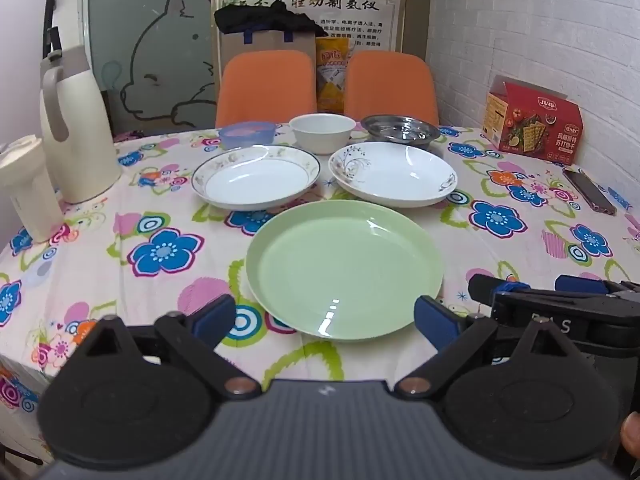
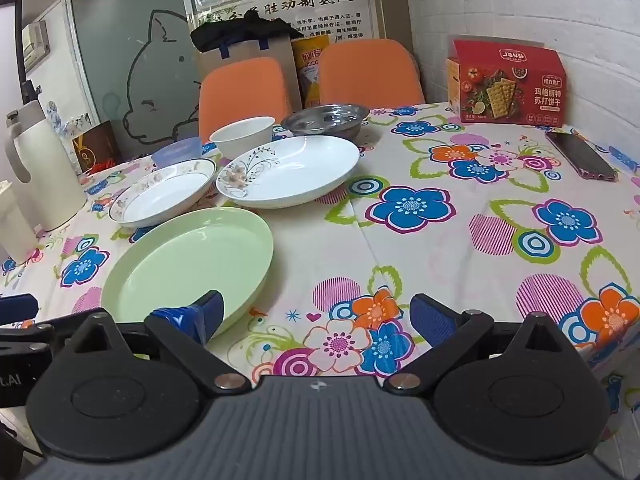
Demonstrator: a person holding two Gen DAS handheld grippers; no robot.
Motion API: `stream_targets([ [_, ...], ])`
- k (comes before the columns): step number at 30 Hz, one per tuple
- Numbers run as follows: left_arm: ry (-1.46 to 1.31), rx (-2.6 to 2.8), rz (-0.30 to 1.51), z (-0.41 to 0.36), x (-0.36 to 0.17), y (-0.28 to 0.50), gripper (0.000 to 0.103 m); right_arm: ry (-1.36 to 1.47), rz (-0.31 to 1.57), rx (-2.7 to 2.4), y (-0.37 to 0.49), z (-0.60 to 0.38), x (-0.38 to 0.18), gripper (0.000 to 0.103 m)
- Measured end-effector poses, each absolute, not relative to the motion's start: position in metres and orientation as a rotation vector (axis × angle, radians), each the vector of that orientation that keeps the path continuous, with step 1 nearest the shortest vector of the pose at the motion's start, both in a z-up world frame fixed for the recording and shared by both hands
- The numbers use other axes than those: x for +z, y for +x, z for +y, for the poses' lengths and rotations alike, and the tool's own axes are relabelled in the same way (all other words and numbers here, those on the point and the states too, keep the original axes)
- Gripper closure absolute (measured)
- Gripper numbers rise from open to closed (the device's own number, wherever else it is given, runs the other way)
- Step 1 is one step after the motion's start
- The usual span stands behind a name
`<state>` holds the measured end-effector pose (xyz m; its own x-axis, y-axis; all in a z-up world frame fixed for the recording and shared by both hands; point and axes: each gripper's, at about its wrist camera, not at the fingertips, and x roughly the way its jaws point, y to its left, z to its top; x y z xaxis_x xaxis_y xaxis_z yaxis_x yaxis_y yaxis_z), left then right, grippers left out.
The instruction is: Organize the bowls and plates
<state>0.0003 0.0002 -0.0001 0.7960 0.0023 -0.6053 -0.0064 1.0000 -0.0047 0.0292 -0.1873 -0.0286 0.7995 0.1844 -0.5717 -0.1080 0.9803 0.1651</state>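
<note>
Left gripper jaws wide apart, nothing between the pads, hovering at the near rim of the green plate. Right gripper also spread wide and empty, over bare floral tablecloth just right of that plate. Behind the green plate: gold-rimmed white plate on the left, white plate with branch print on the right, apart from each other. Back row, left to right: blue plastic bowl, white bowl, steel dish. Red cracker box and phone far right.

The red cracker box reads "苏打饼干"; the wall poster "制氢仪".
</note>
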Motion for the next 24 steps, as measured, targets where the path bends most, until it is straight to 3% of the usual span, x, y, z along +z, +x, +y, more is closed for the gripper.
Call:
stream_targets([
  [24,-0.017,-0.004,0.649,-0.0025,-0.0003,0.0004,0.008,0.121,0.618,0.149,0.0276,-0.1893,-0.0272,0.016],
])
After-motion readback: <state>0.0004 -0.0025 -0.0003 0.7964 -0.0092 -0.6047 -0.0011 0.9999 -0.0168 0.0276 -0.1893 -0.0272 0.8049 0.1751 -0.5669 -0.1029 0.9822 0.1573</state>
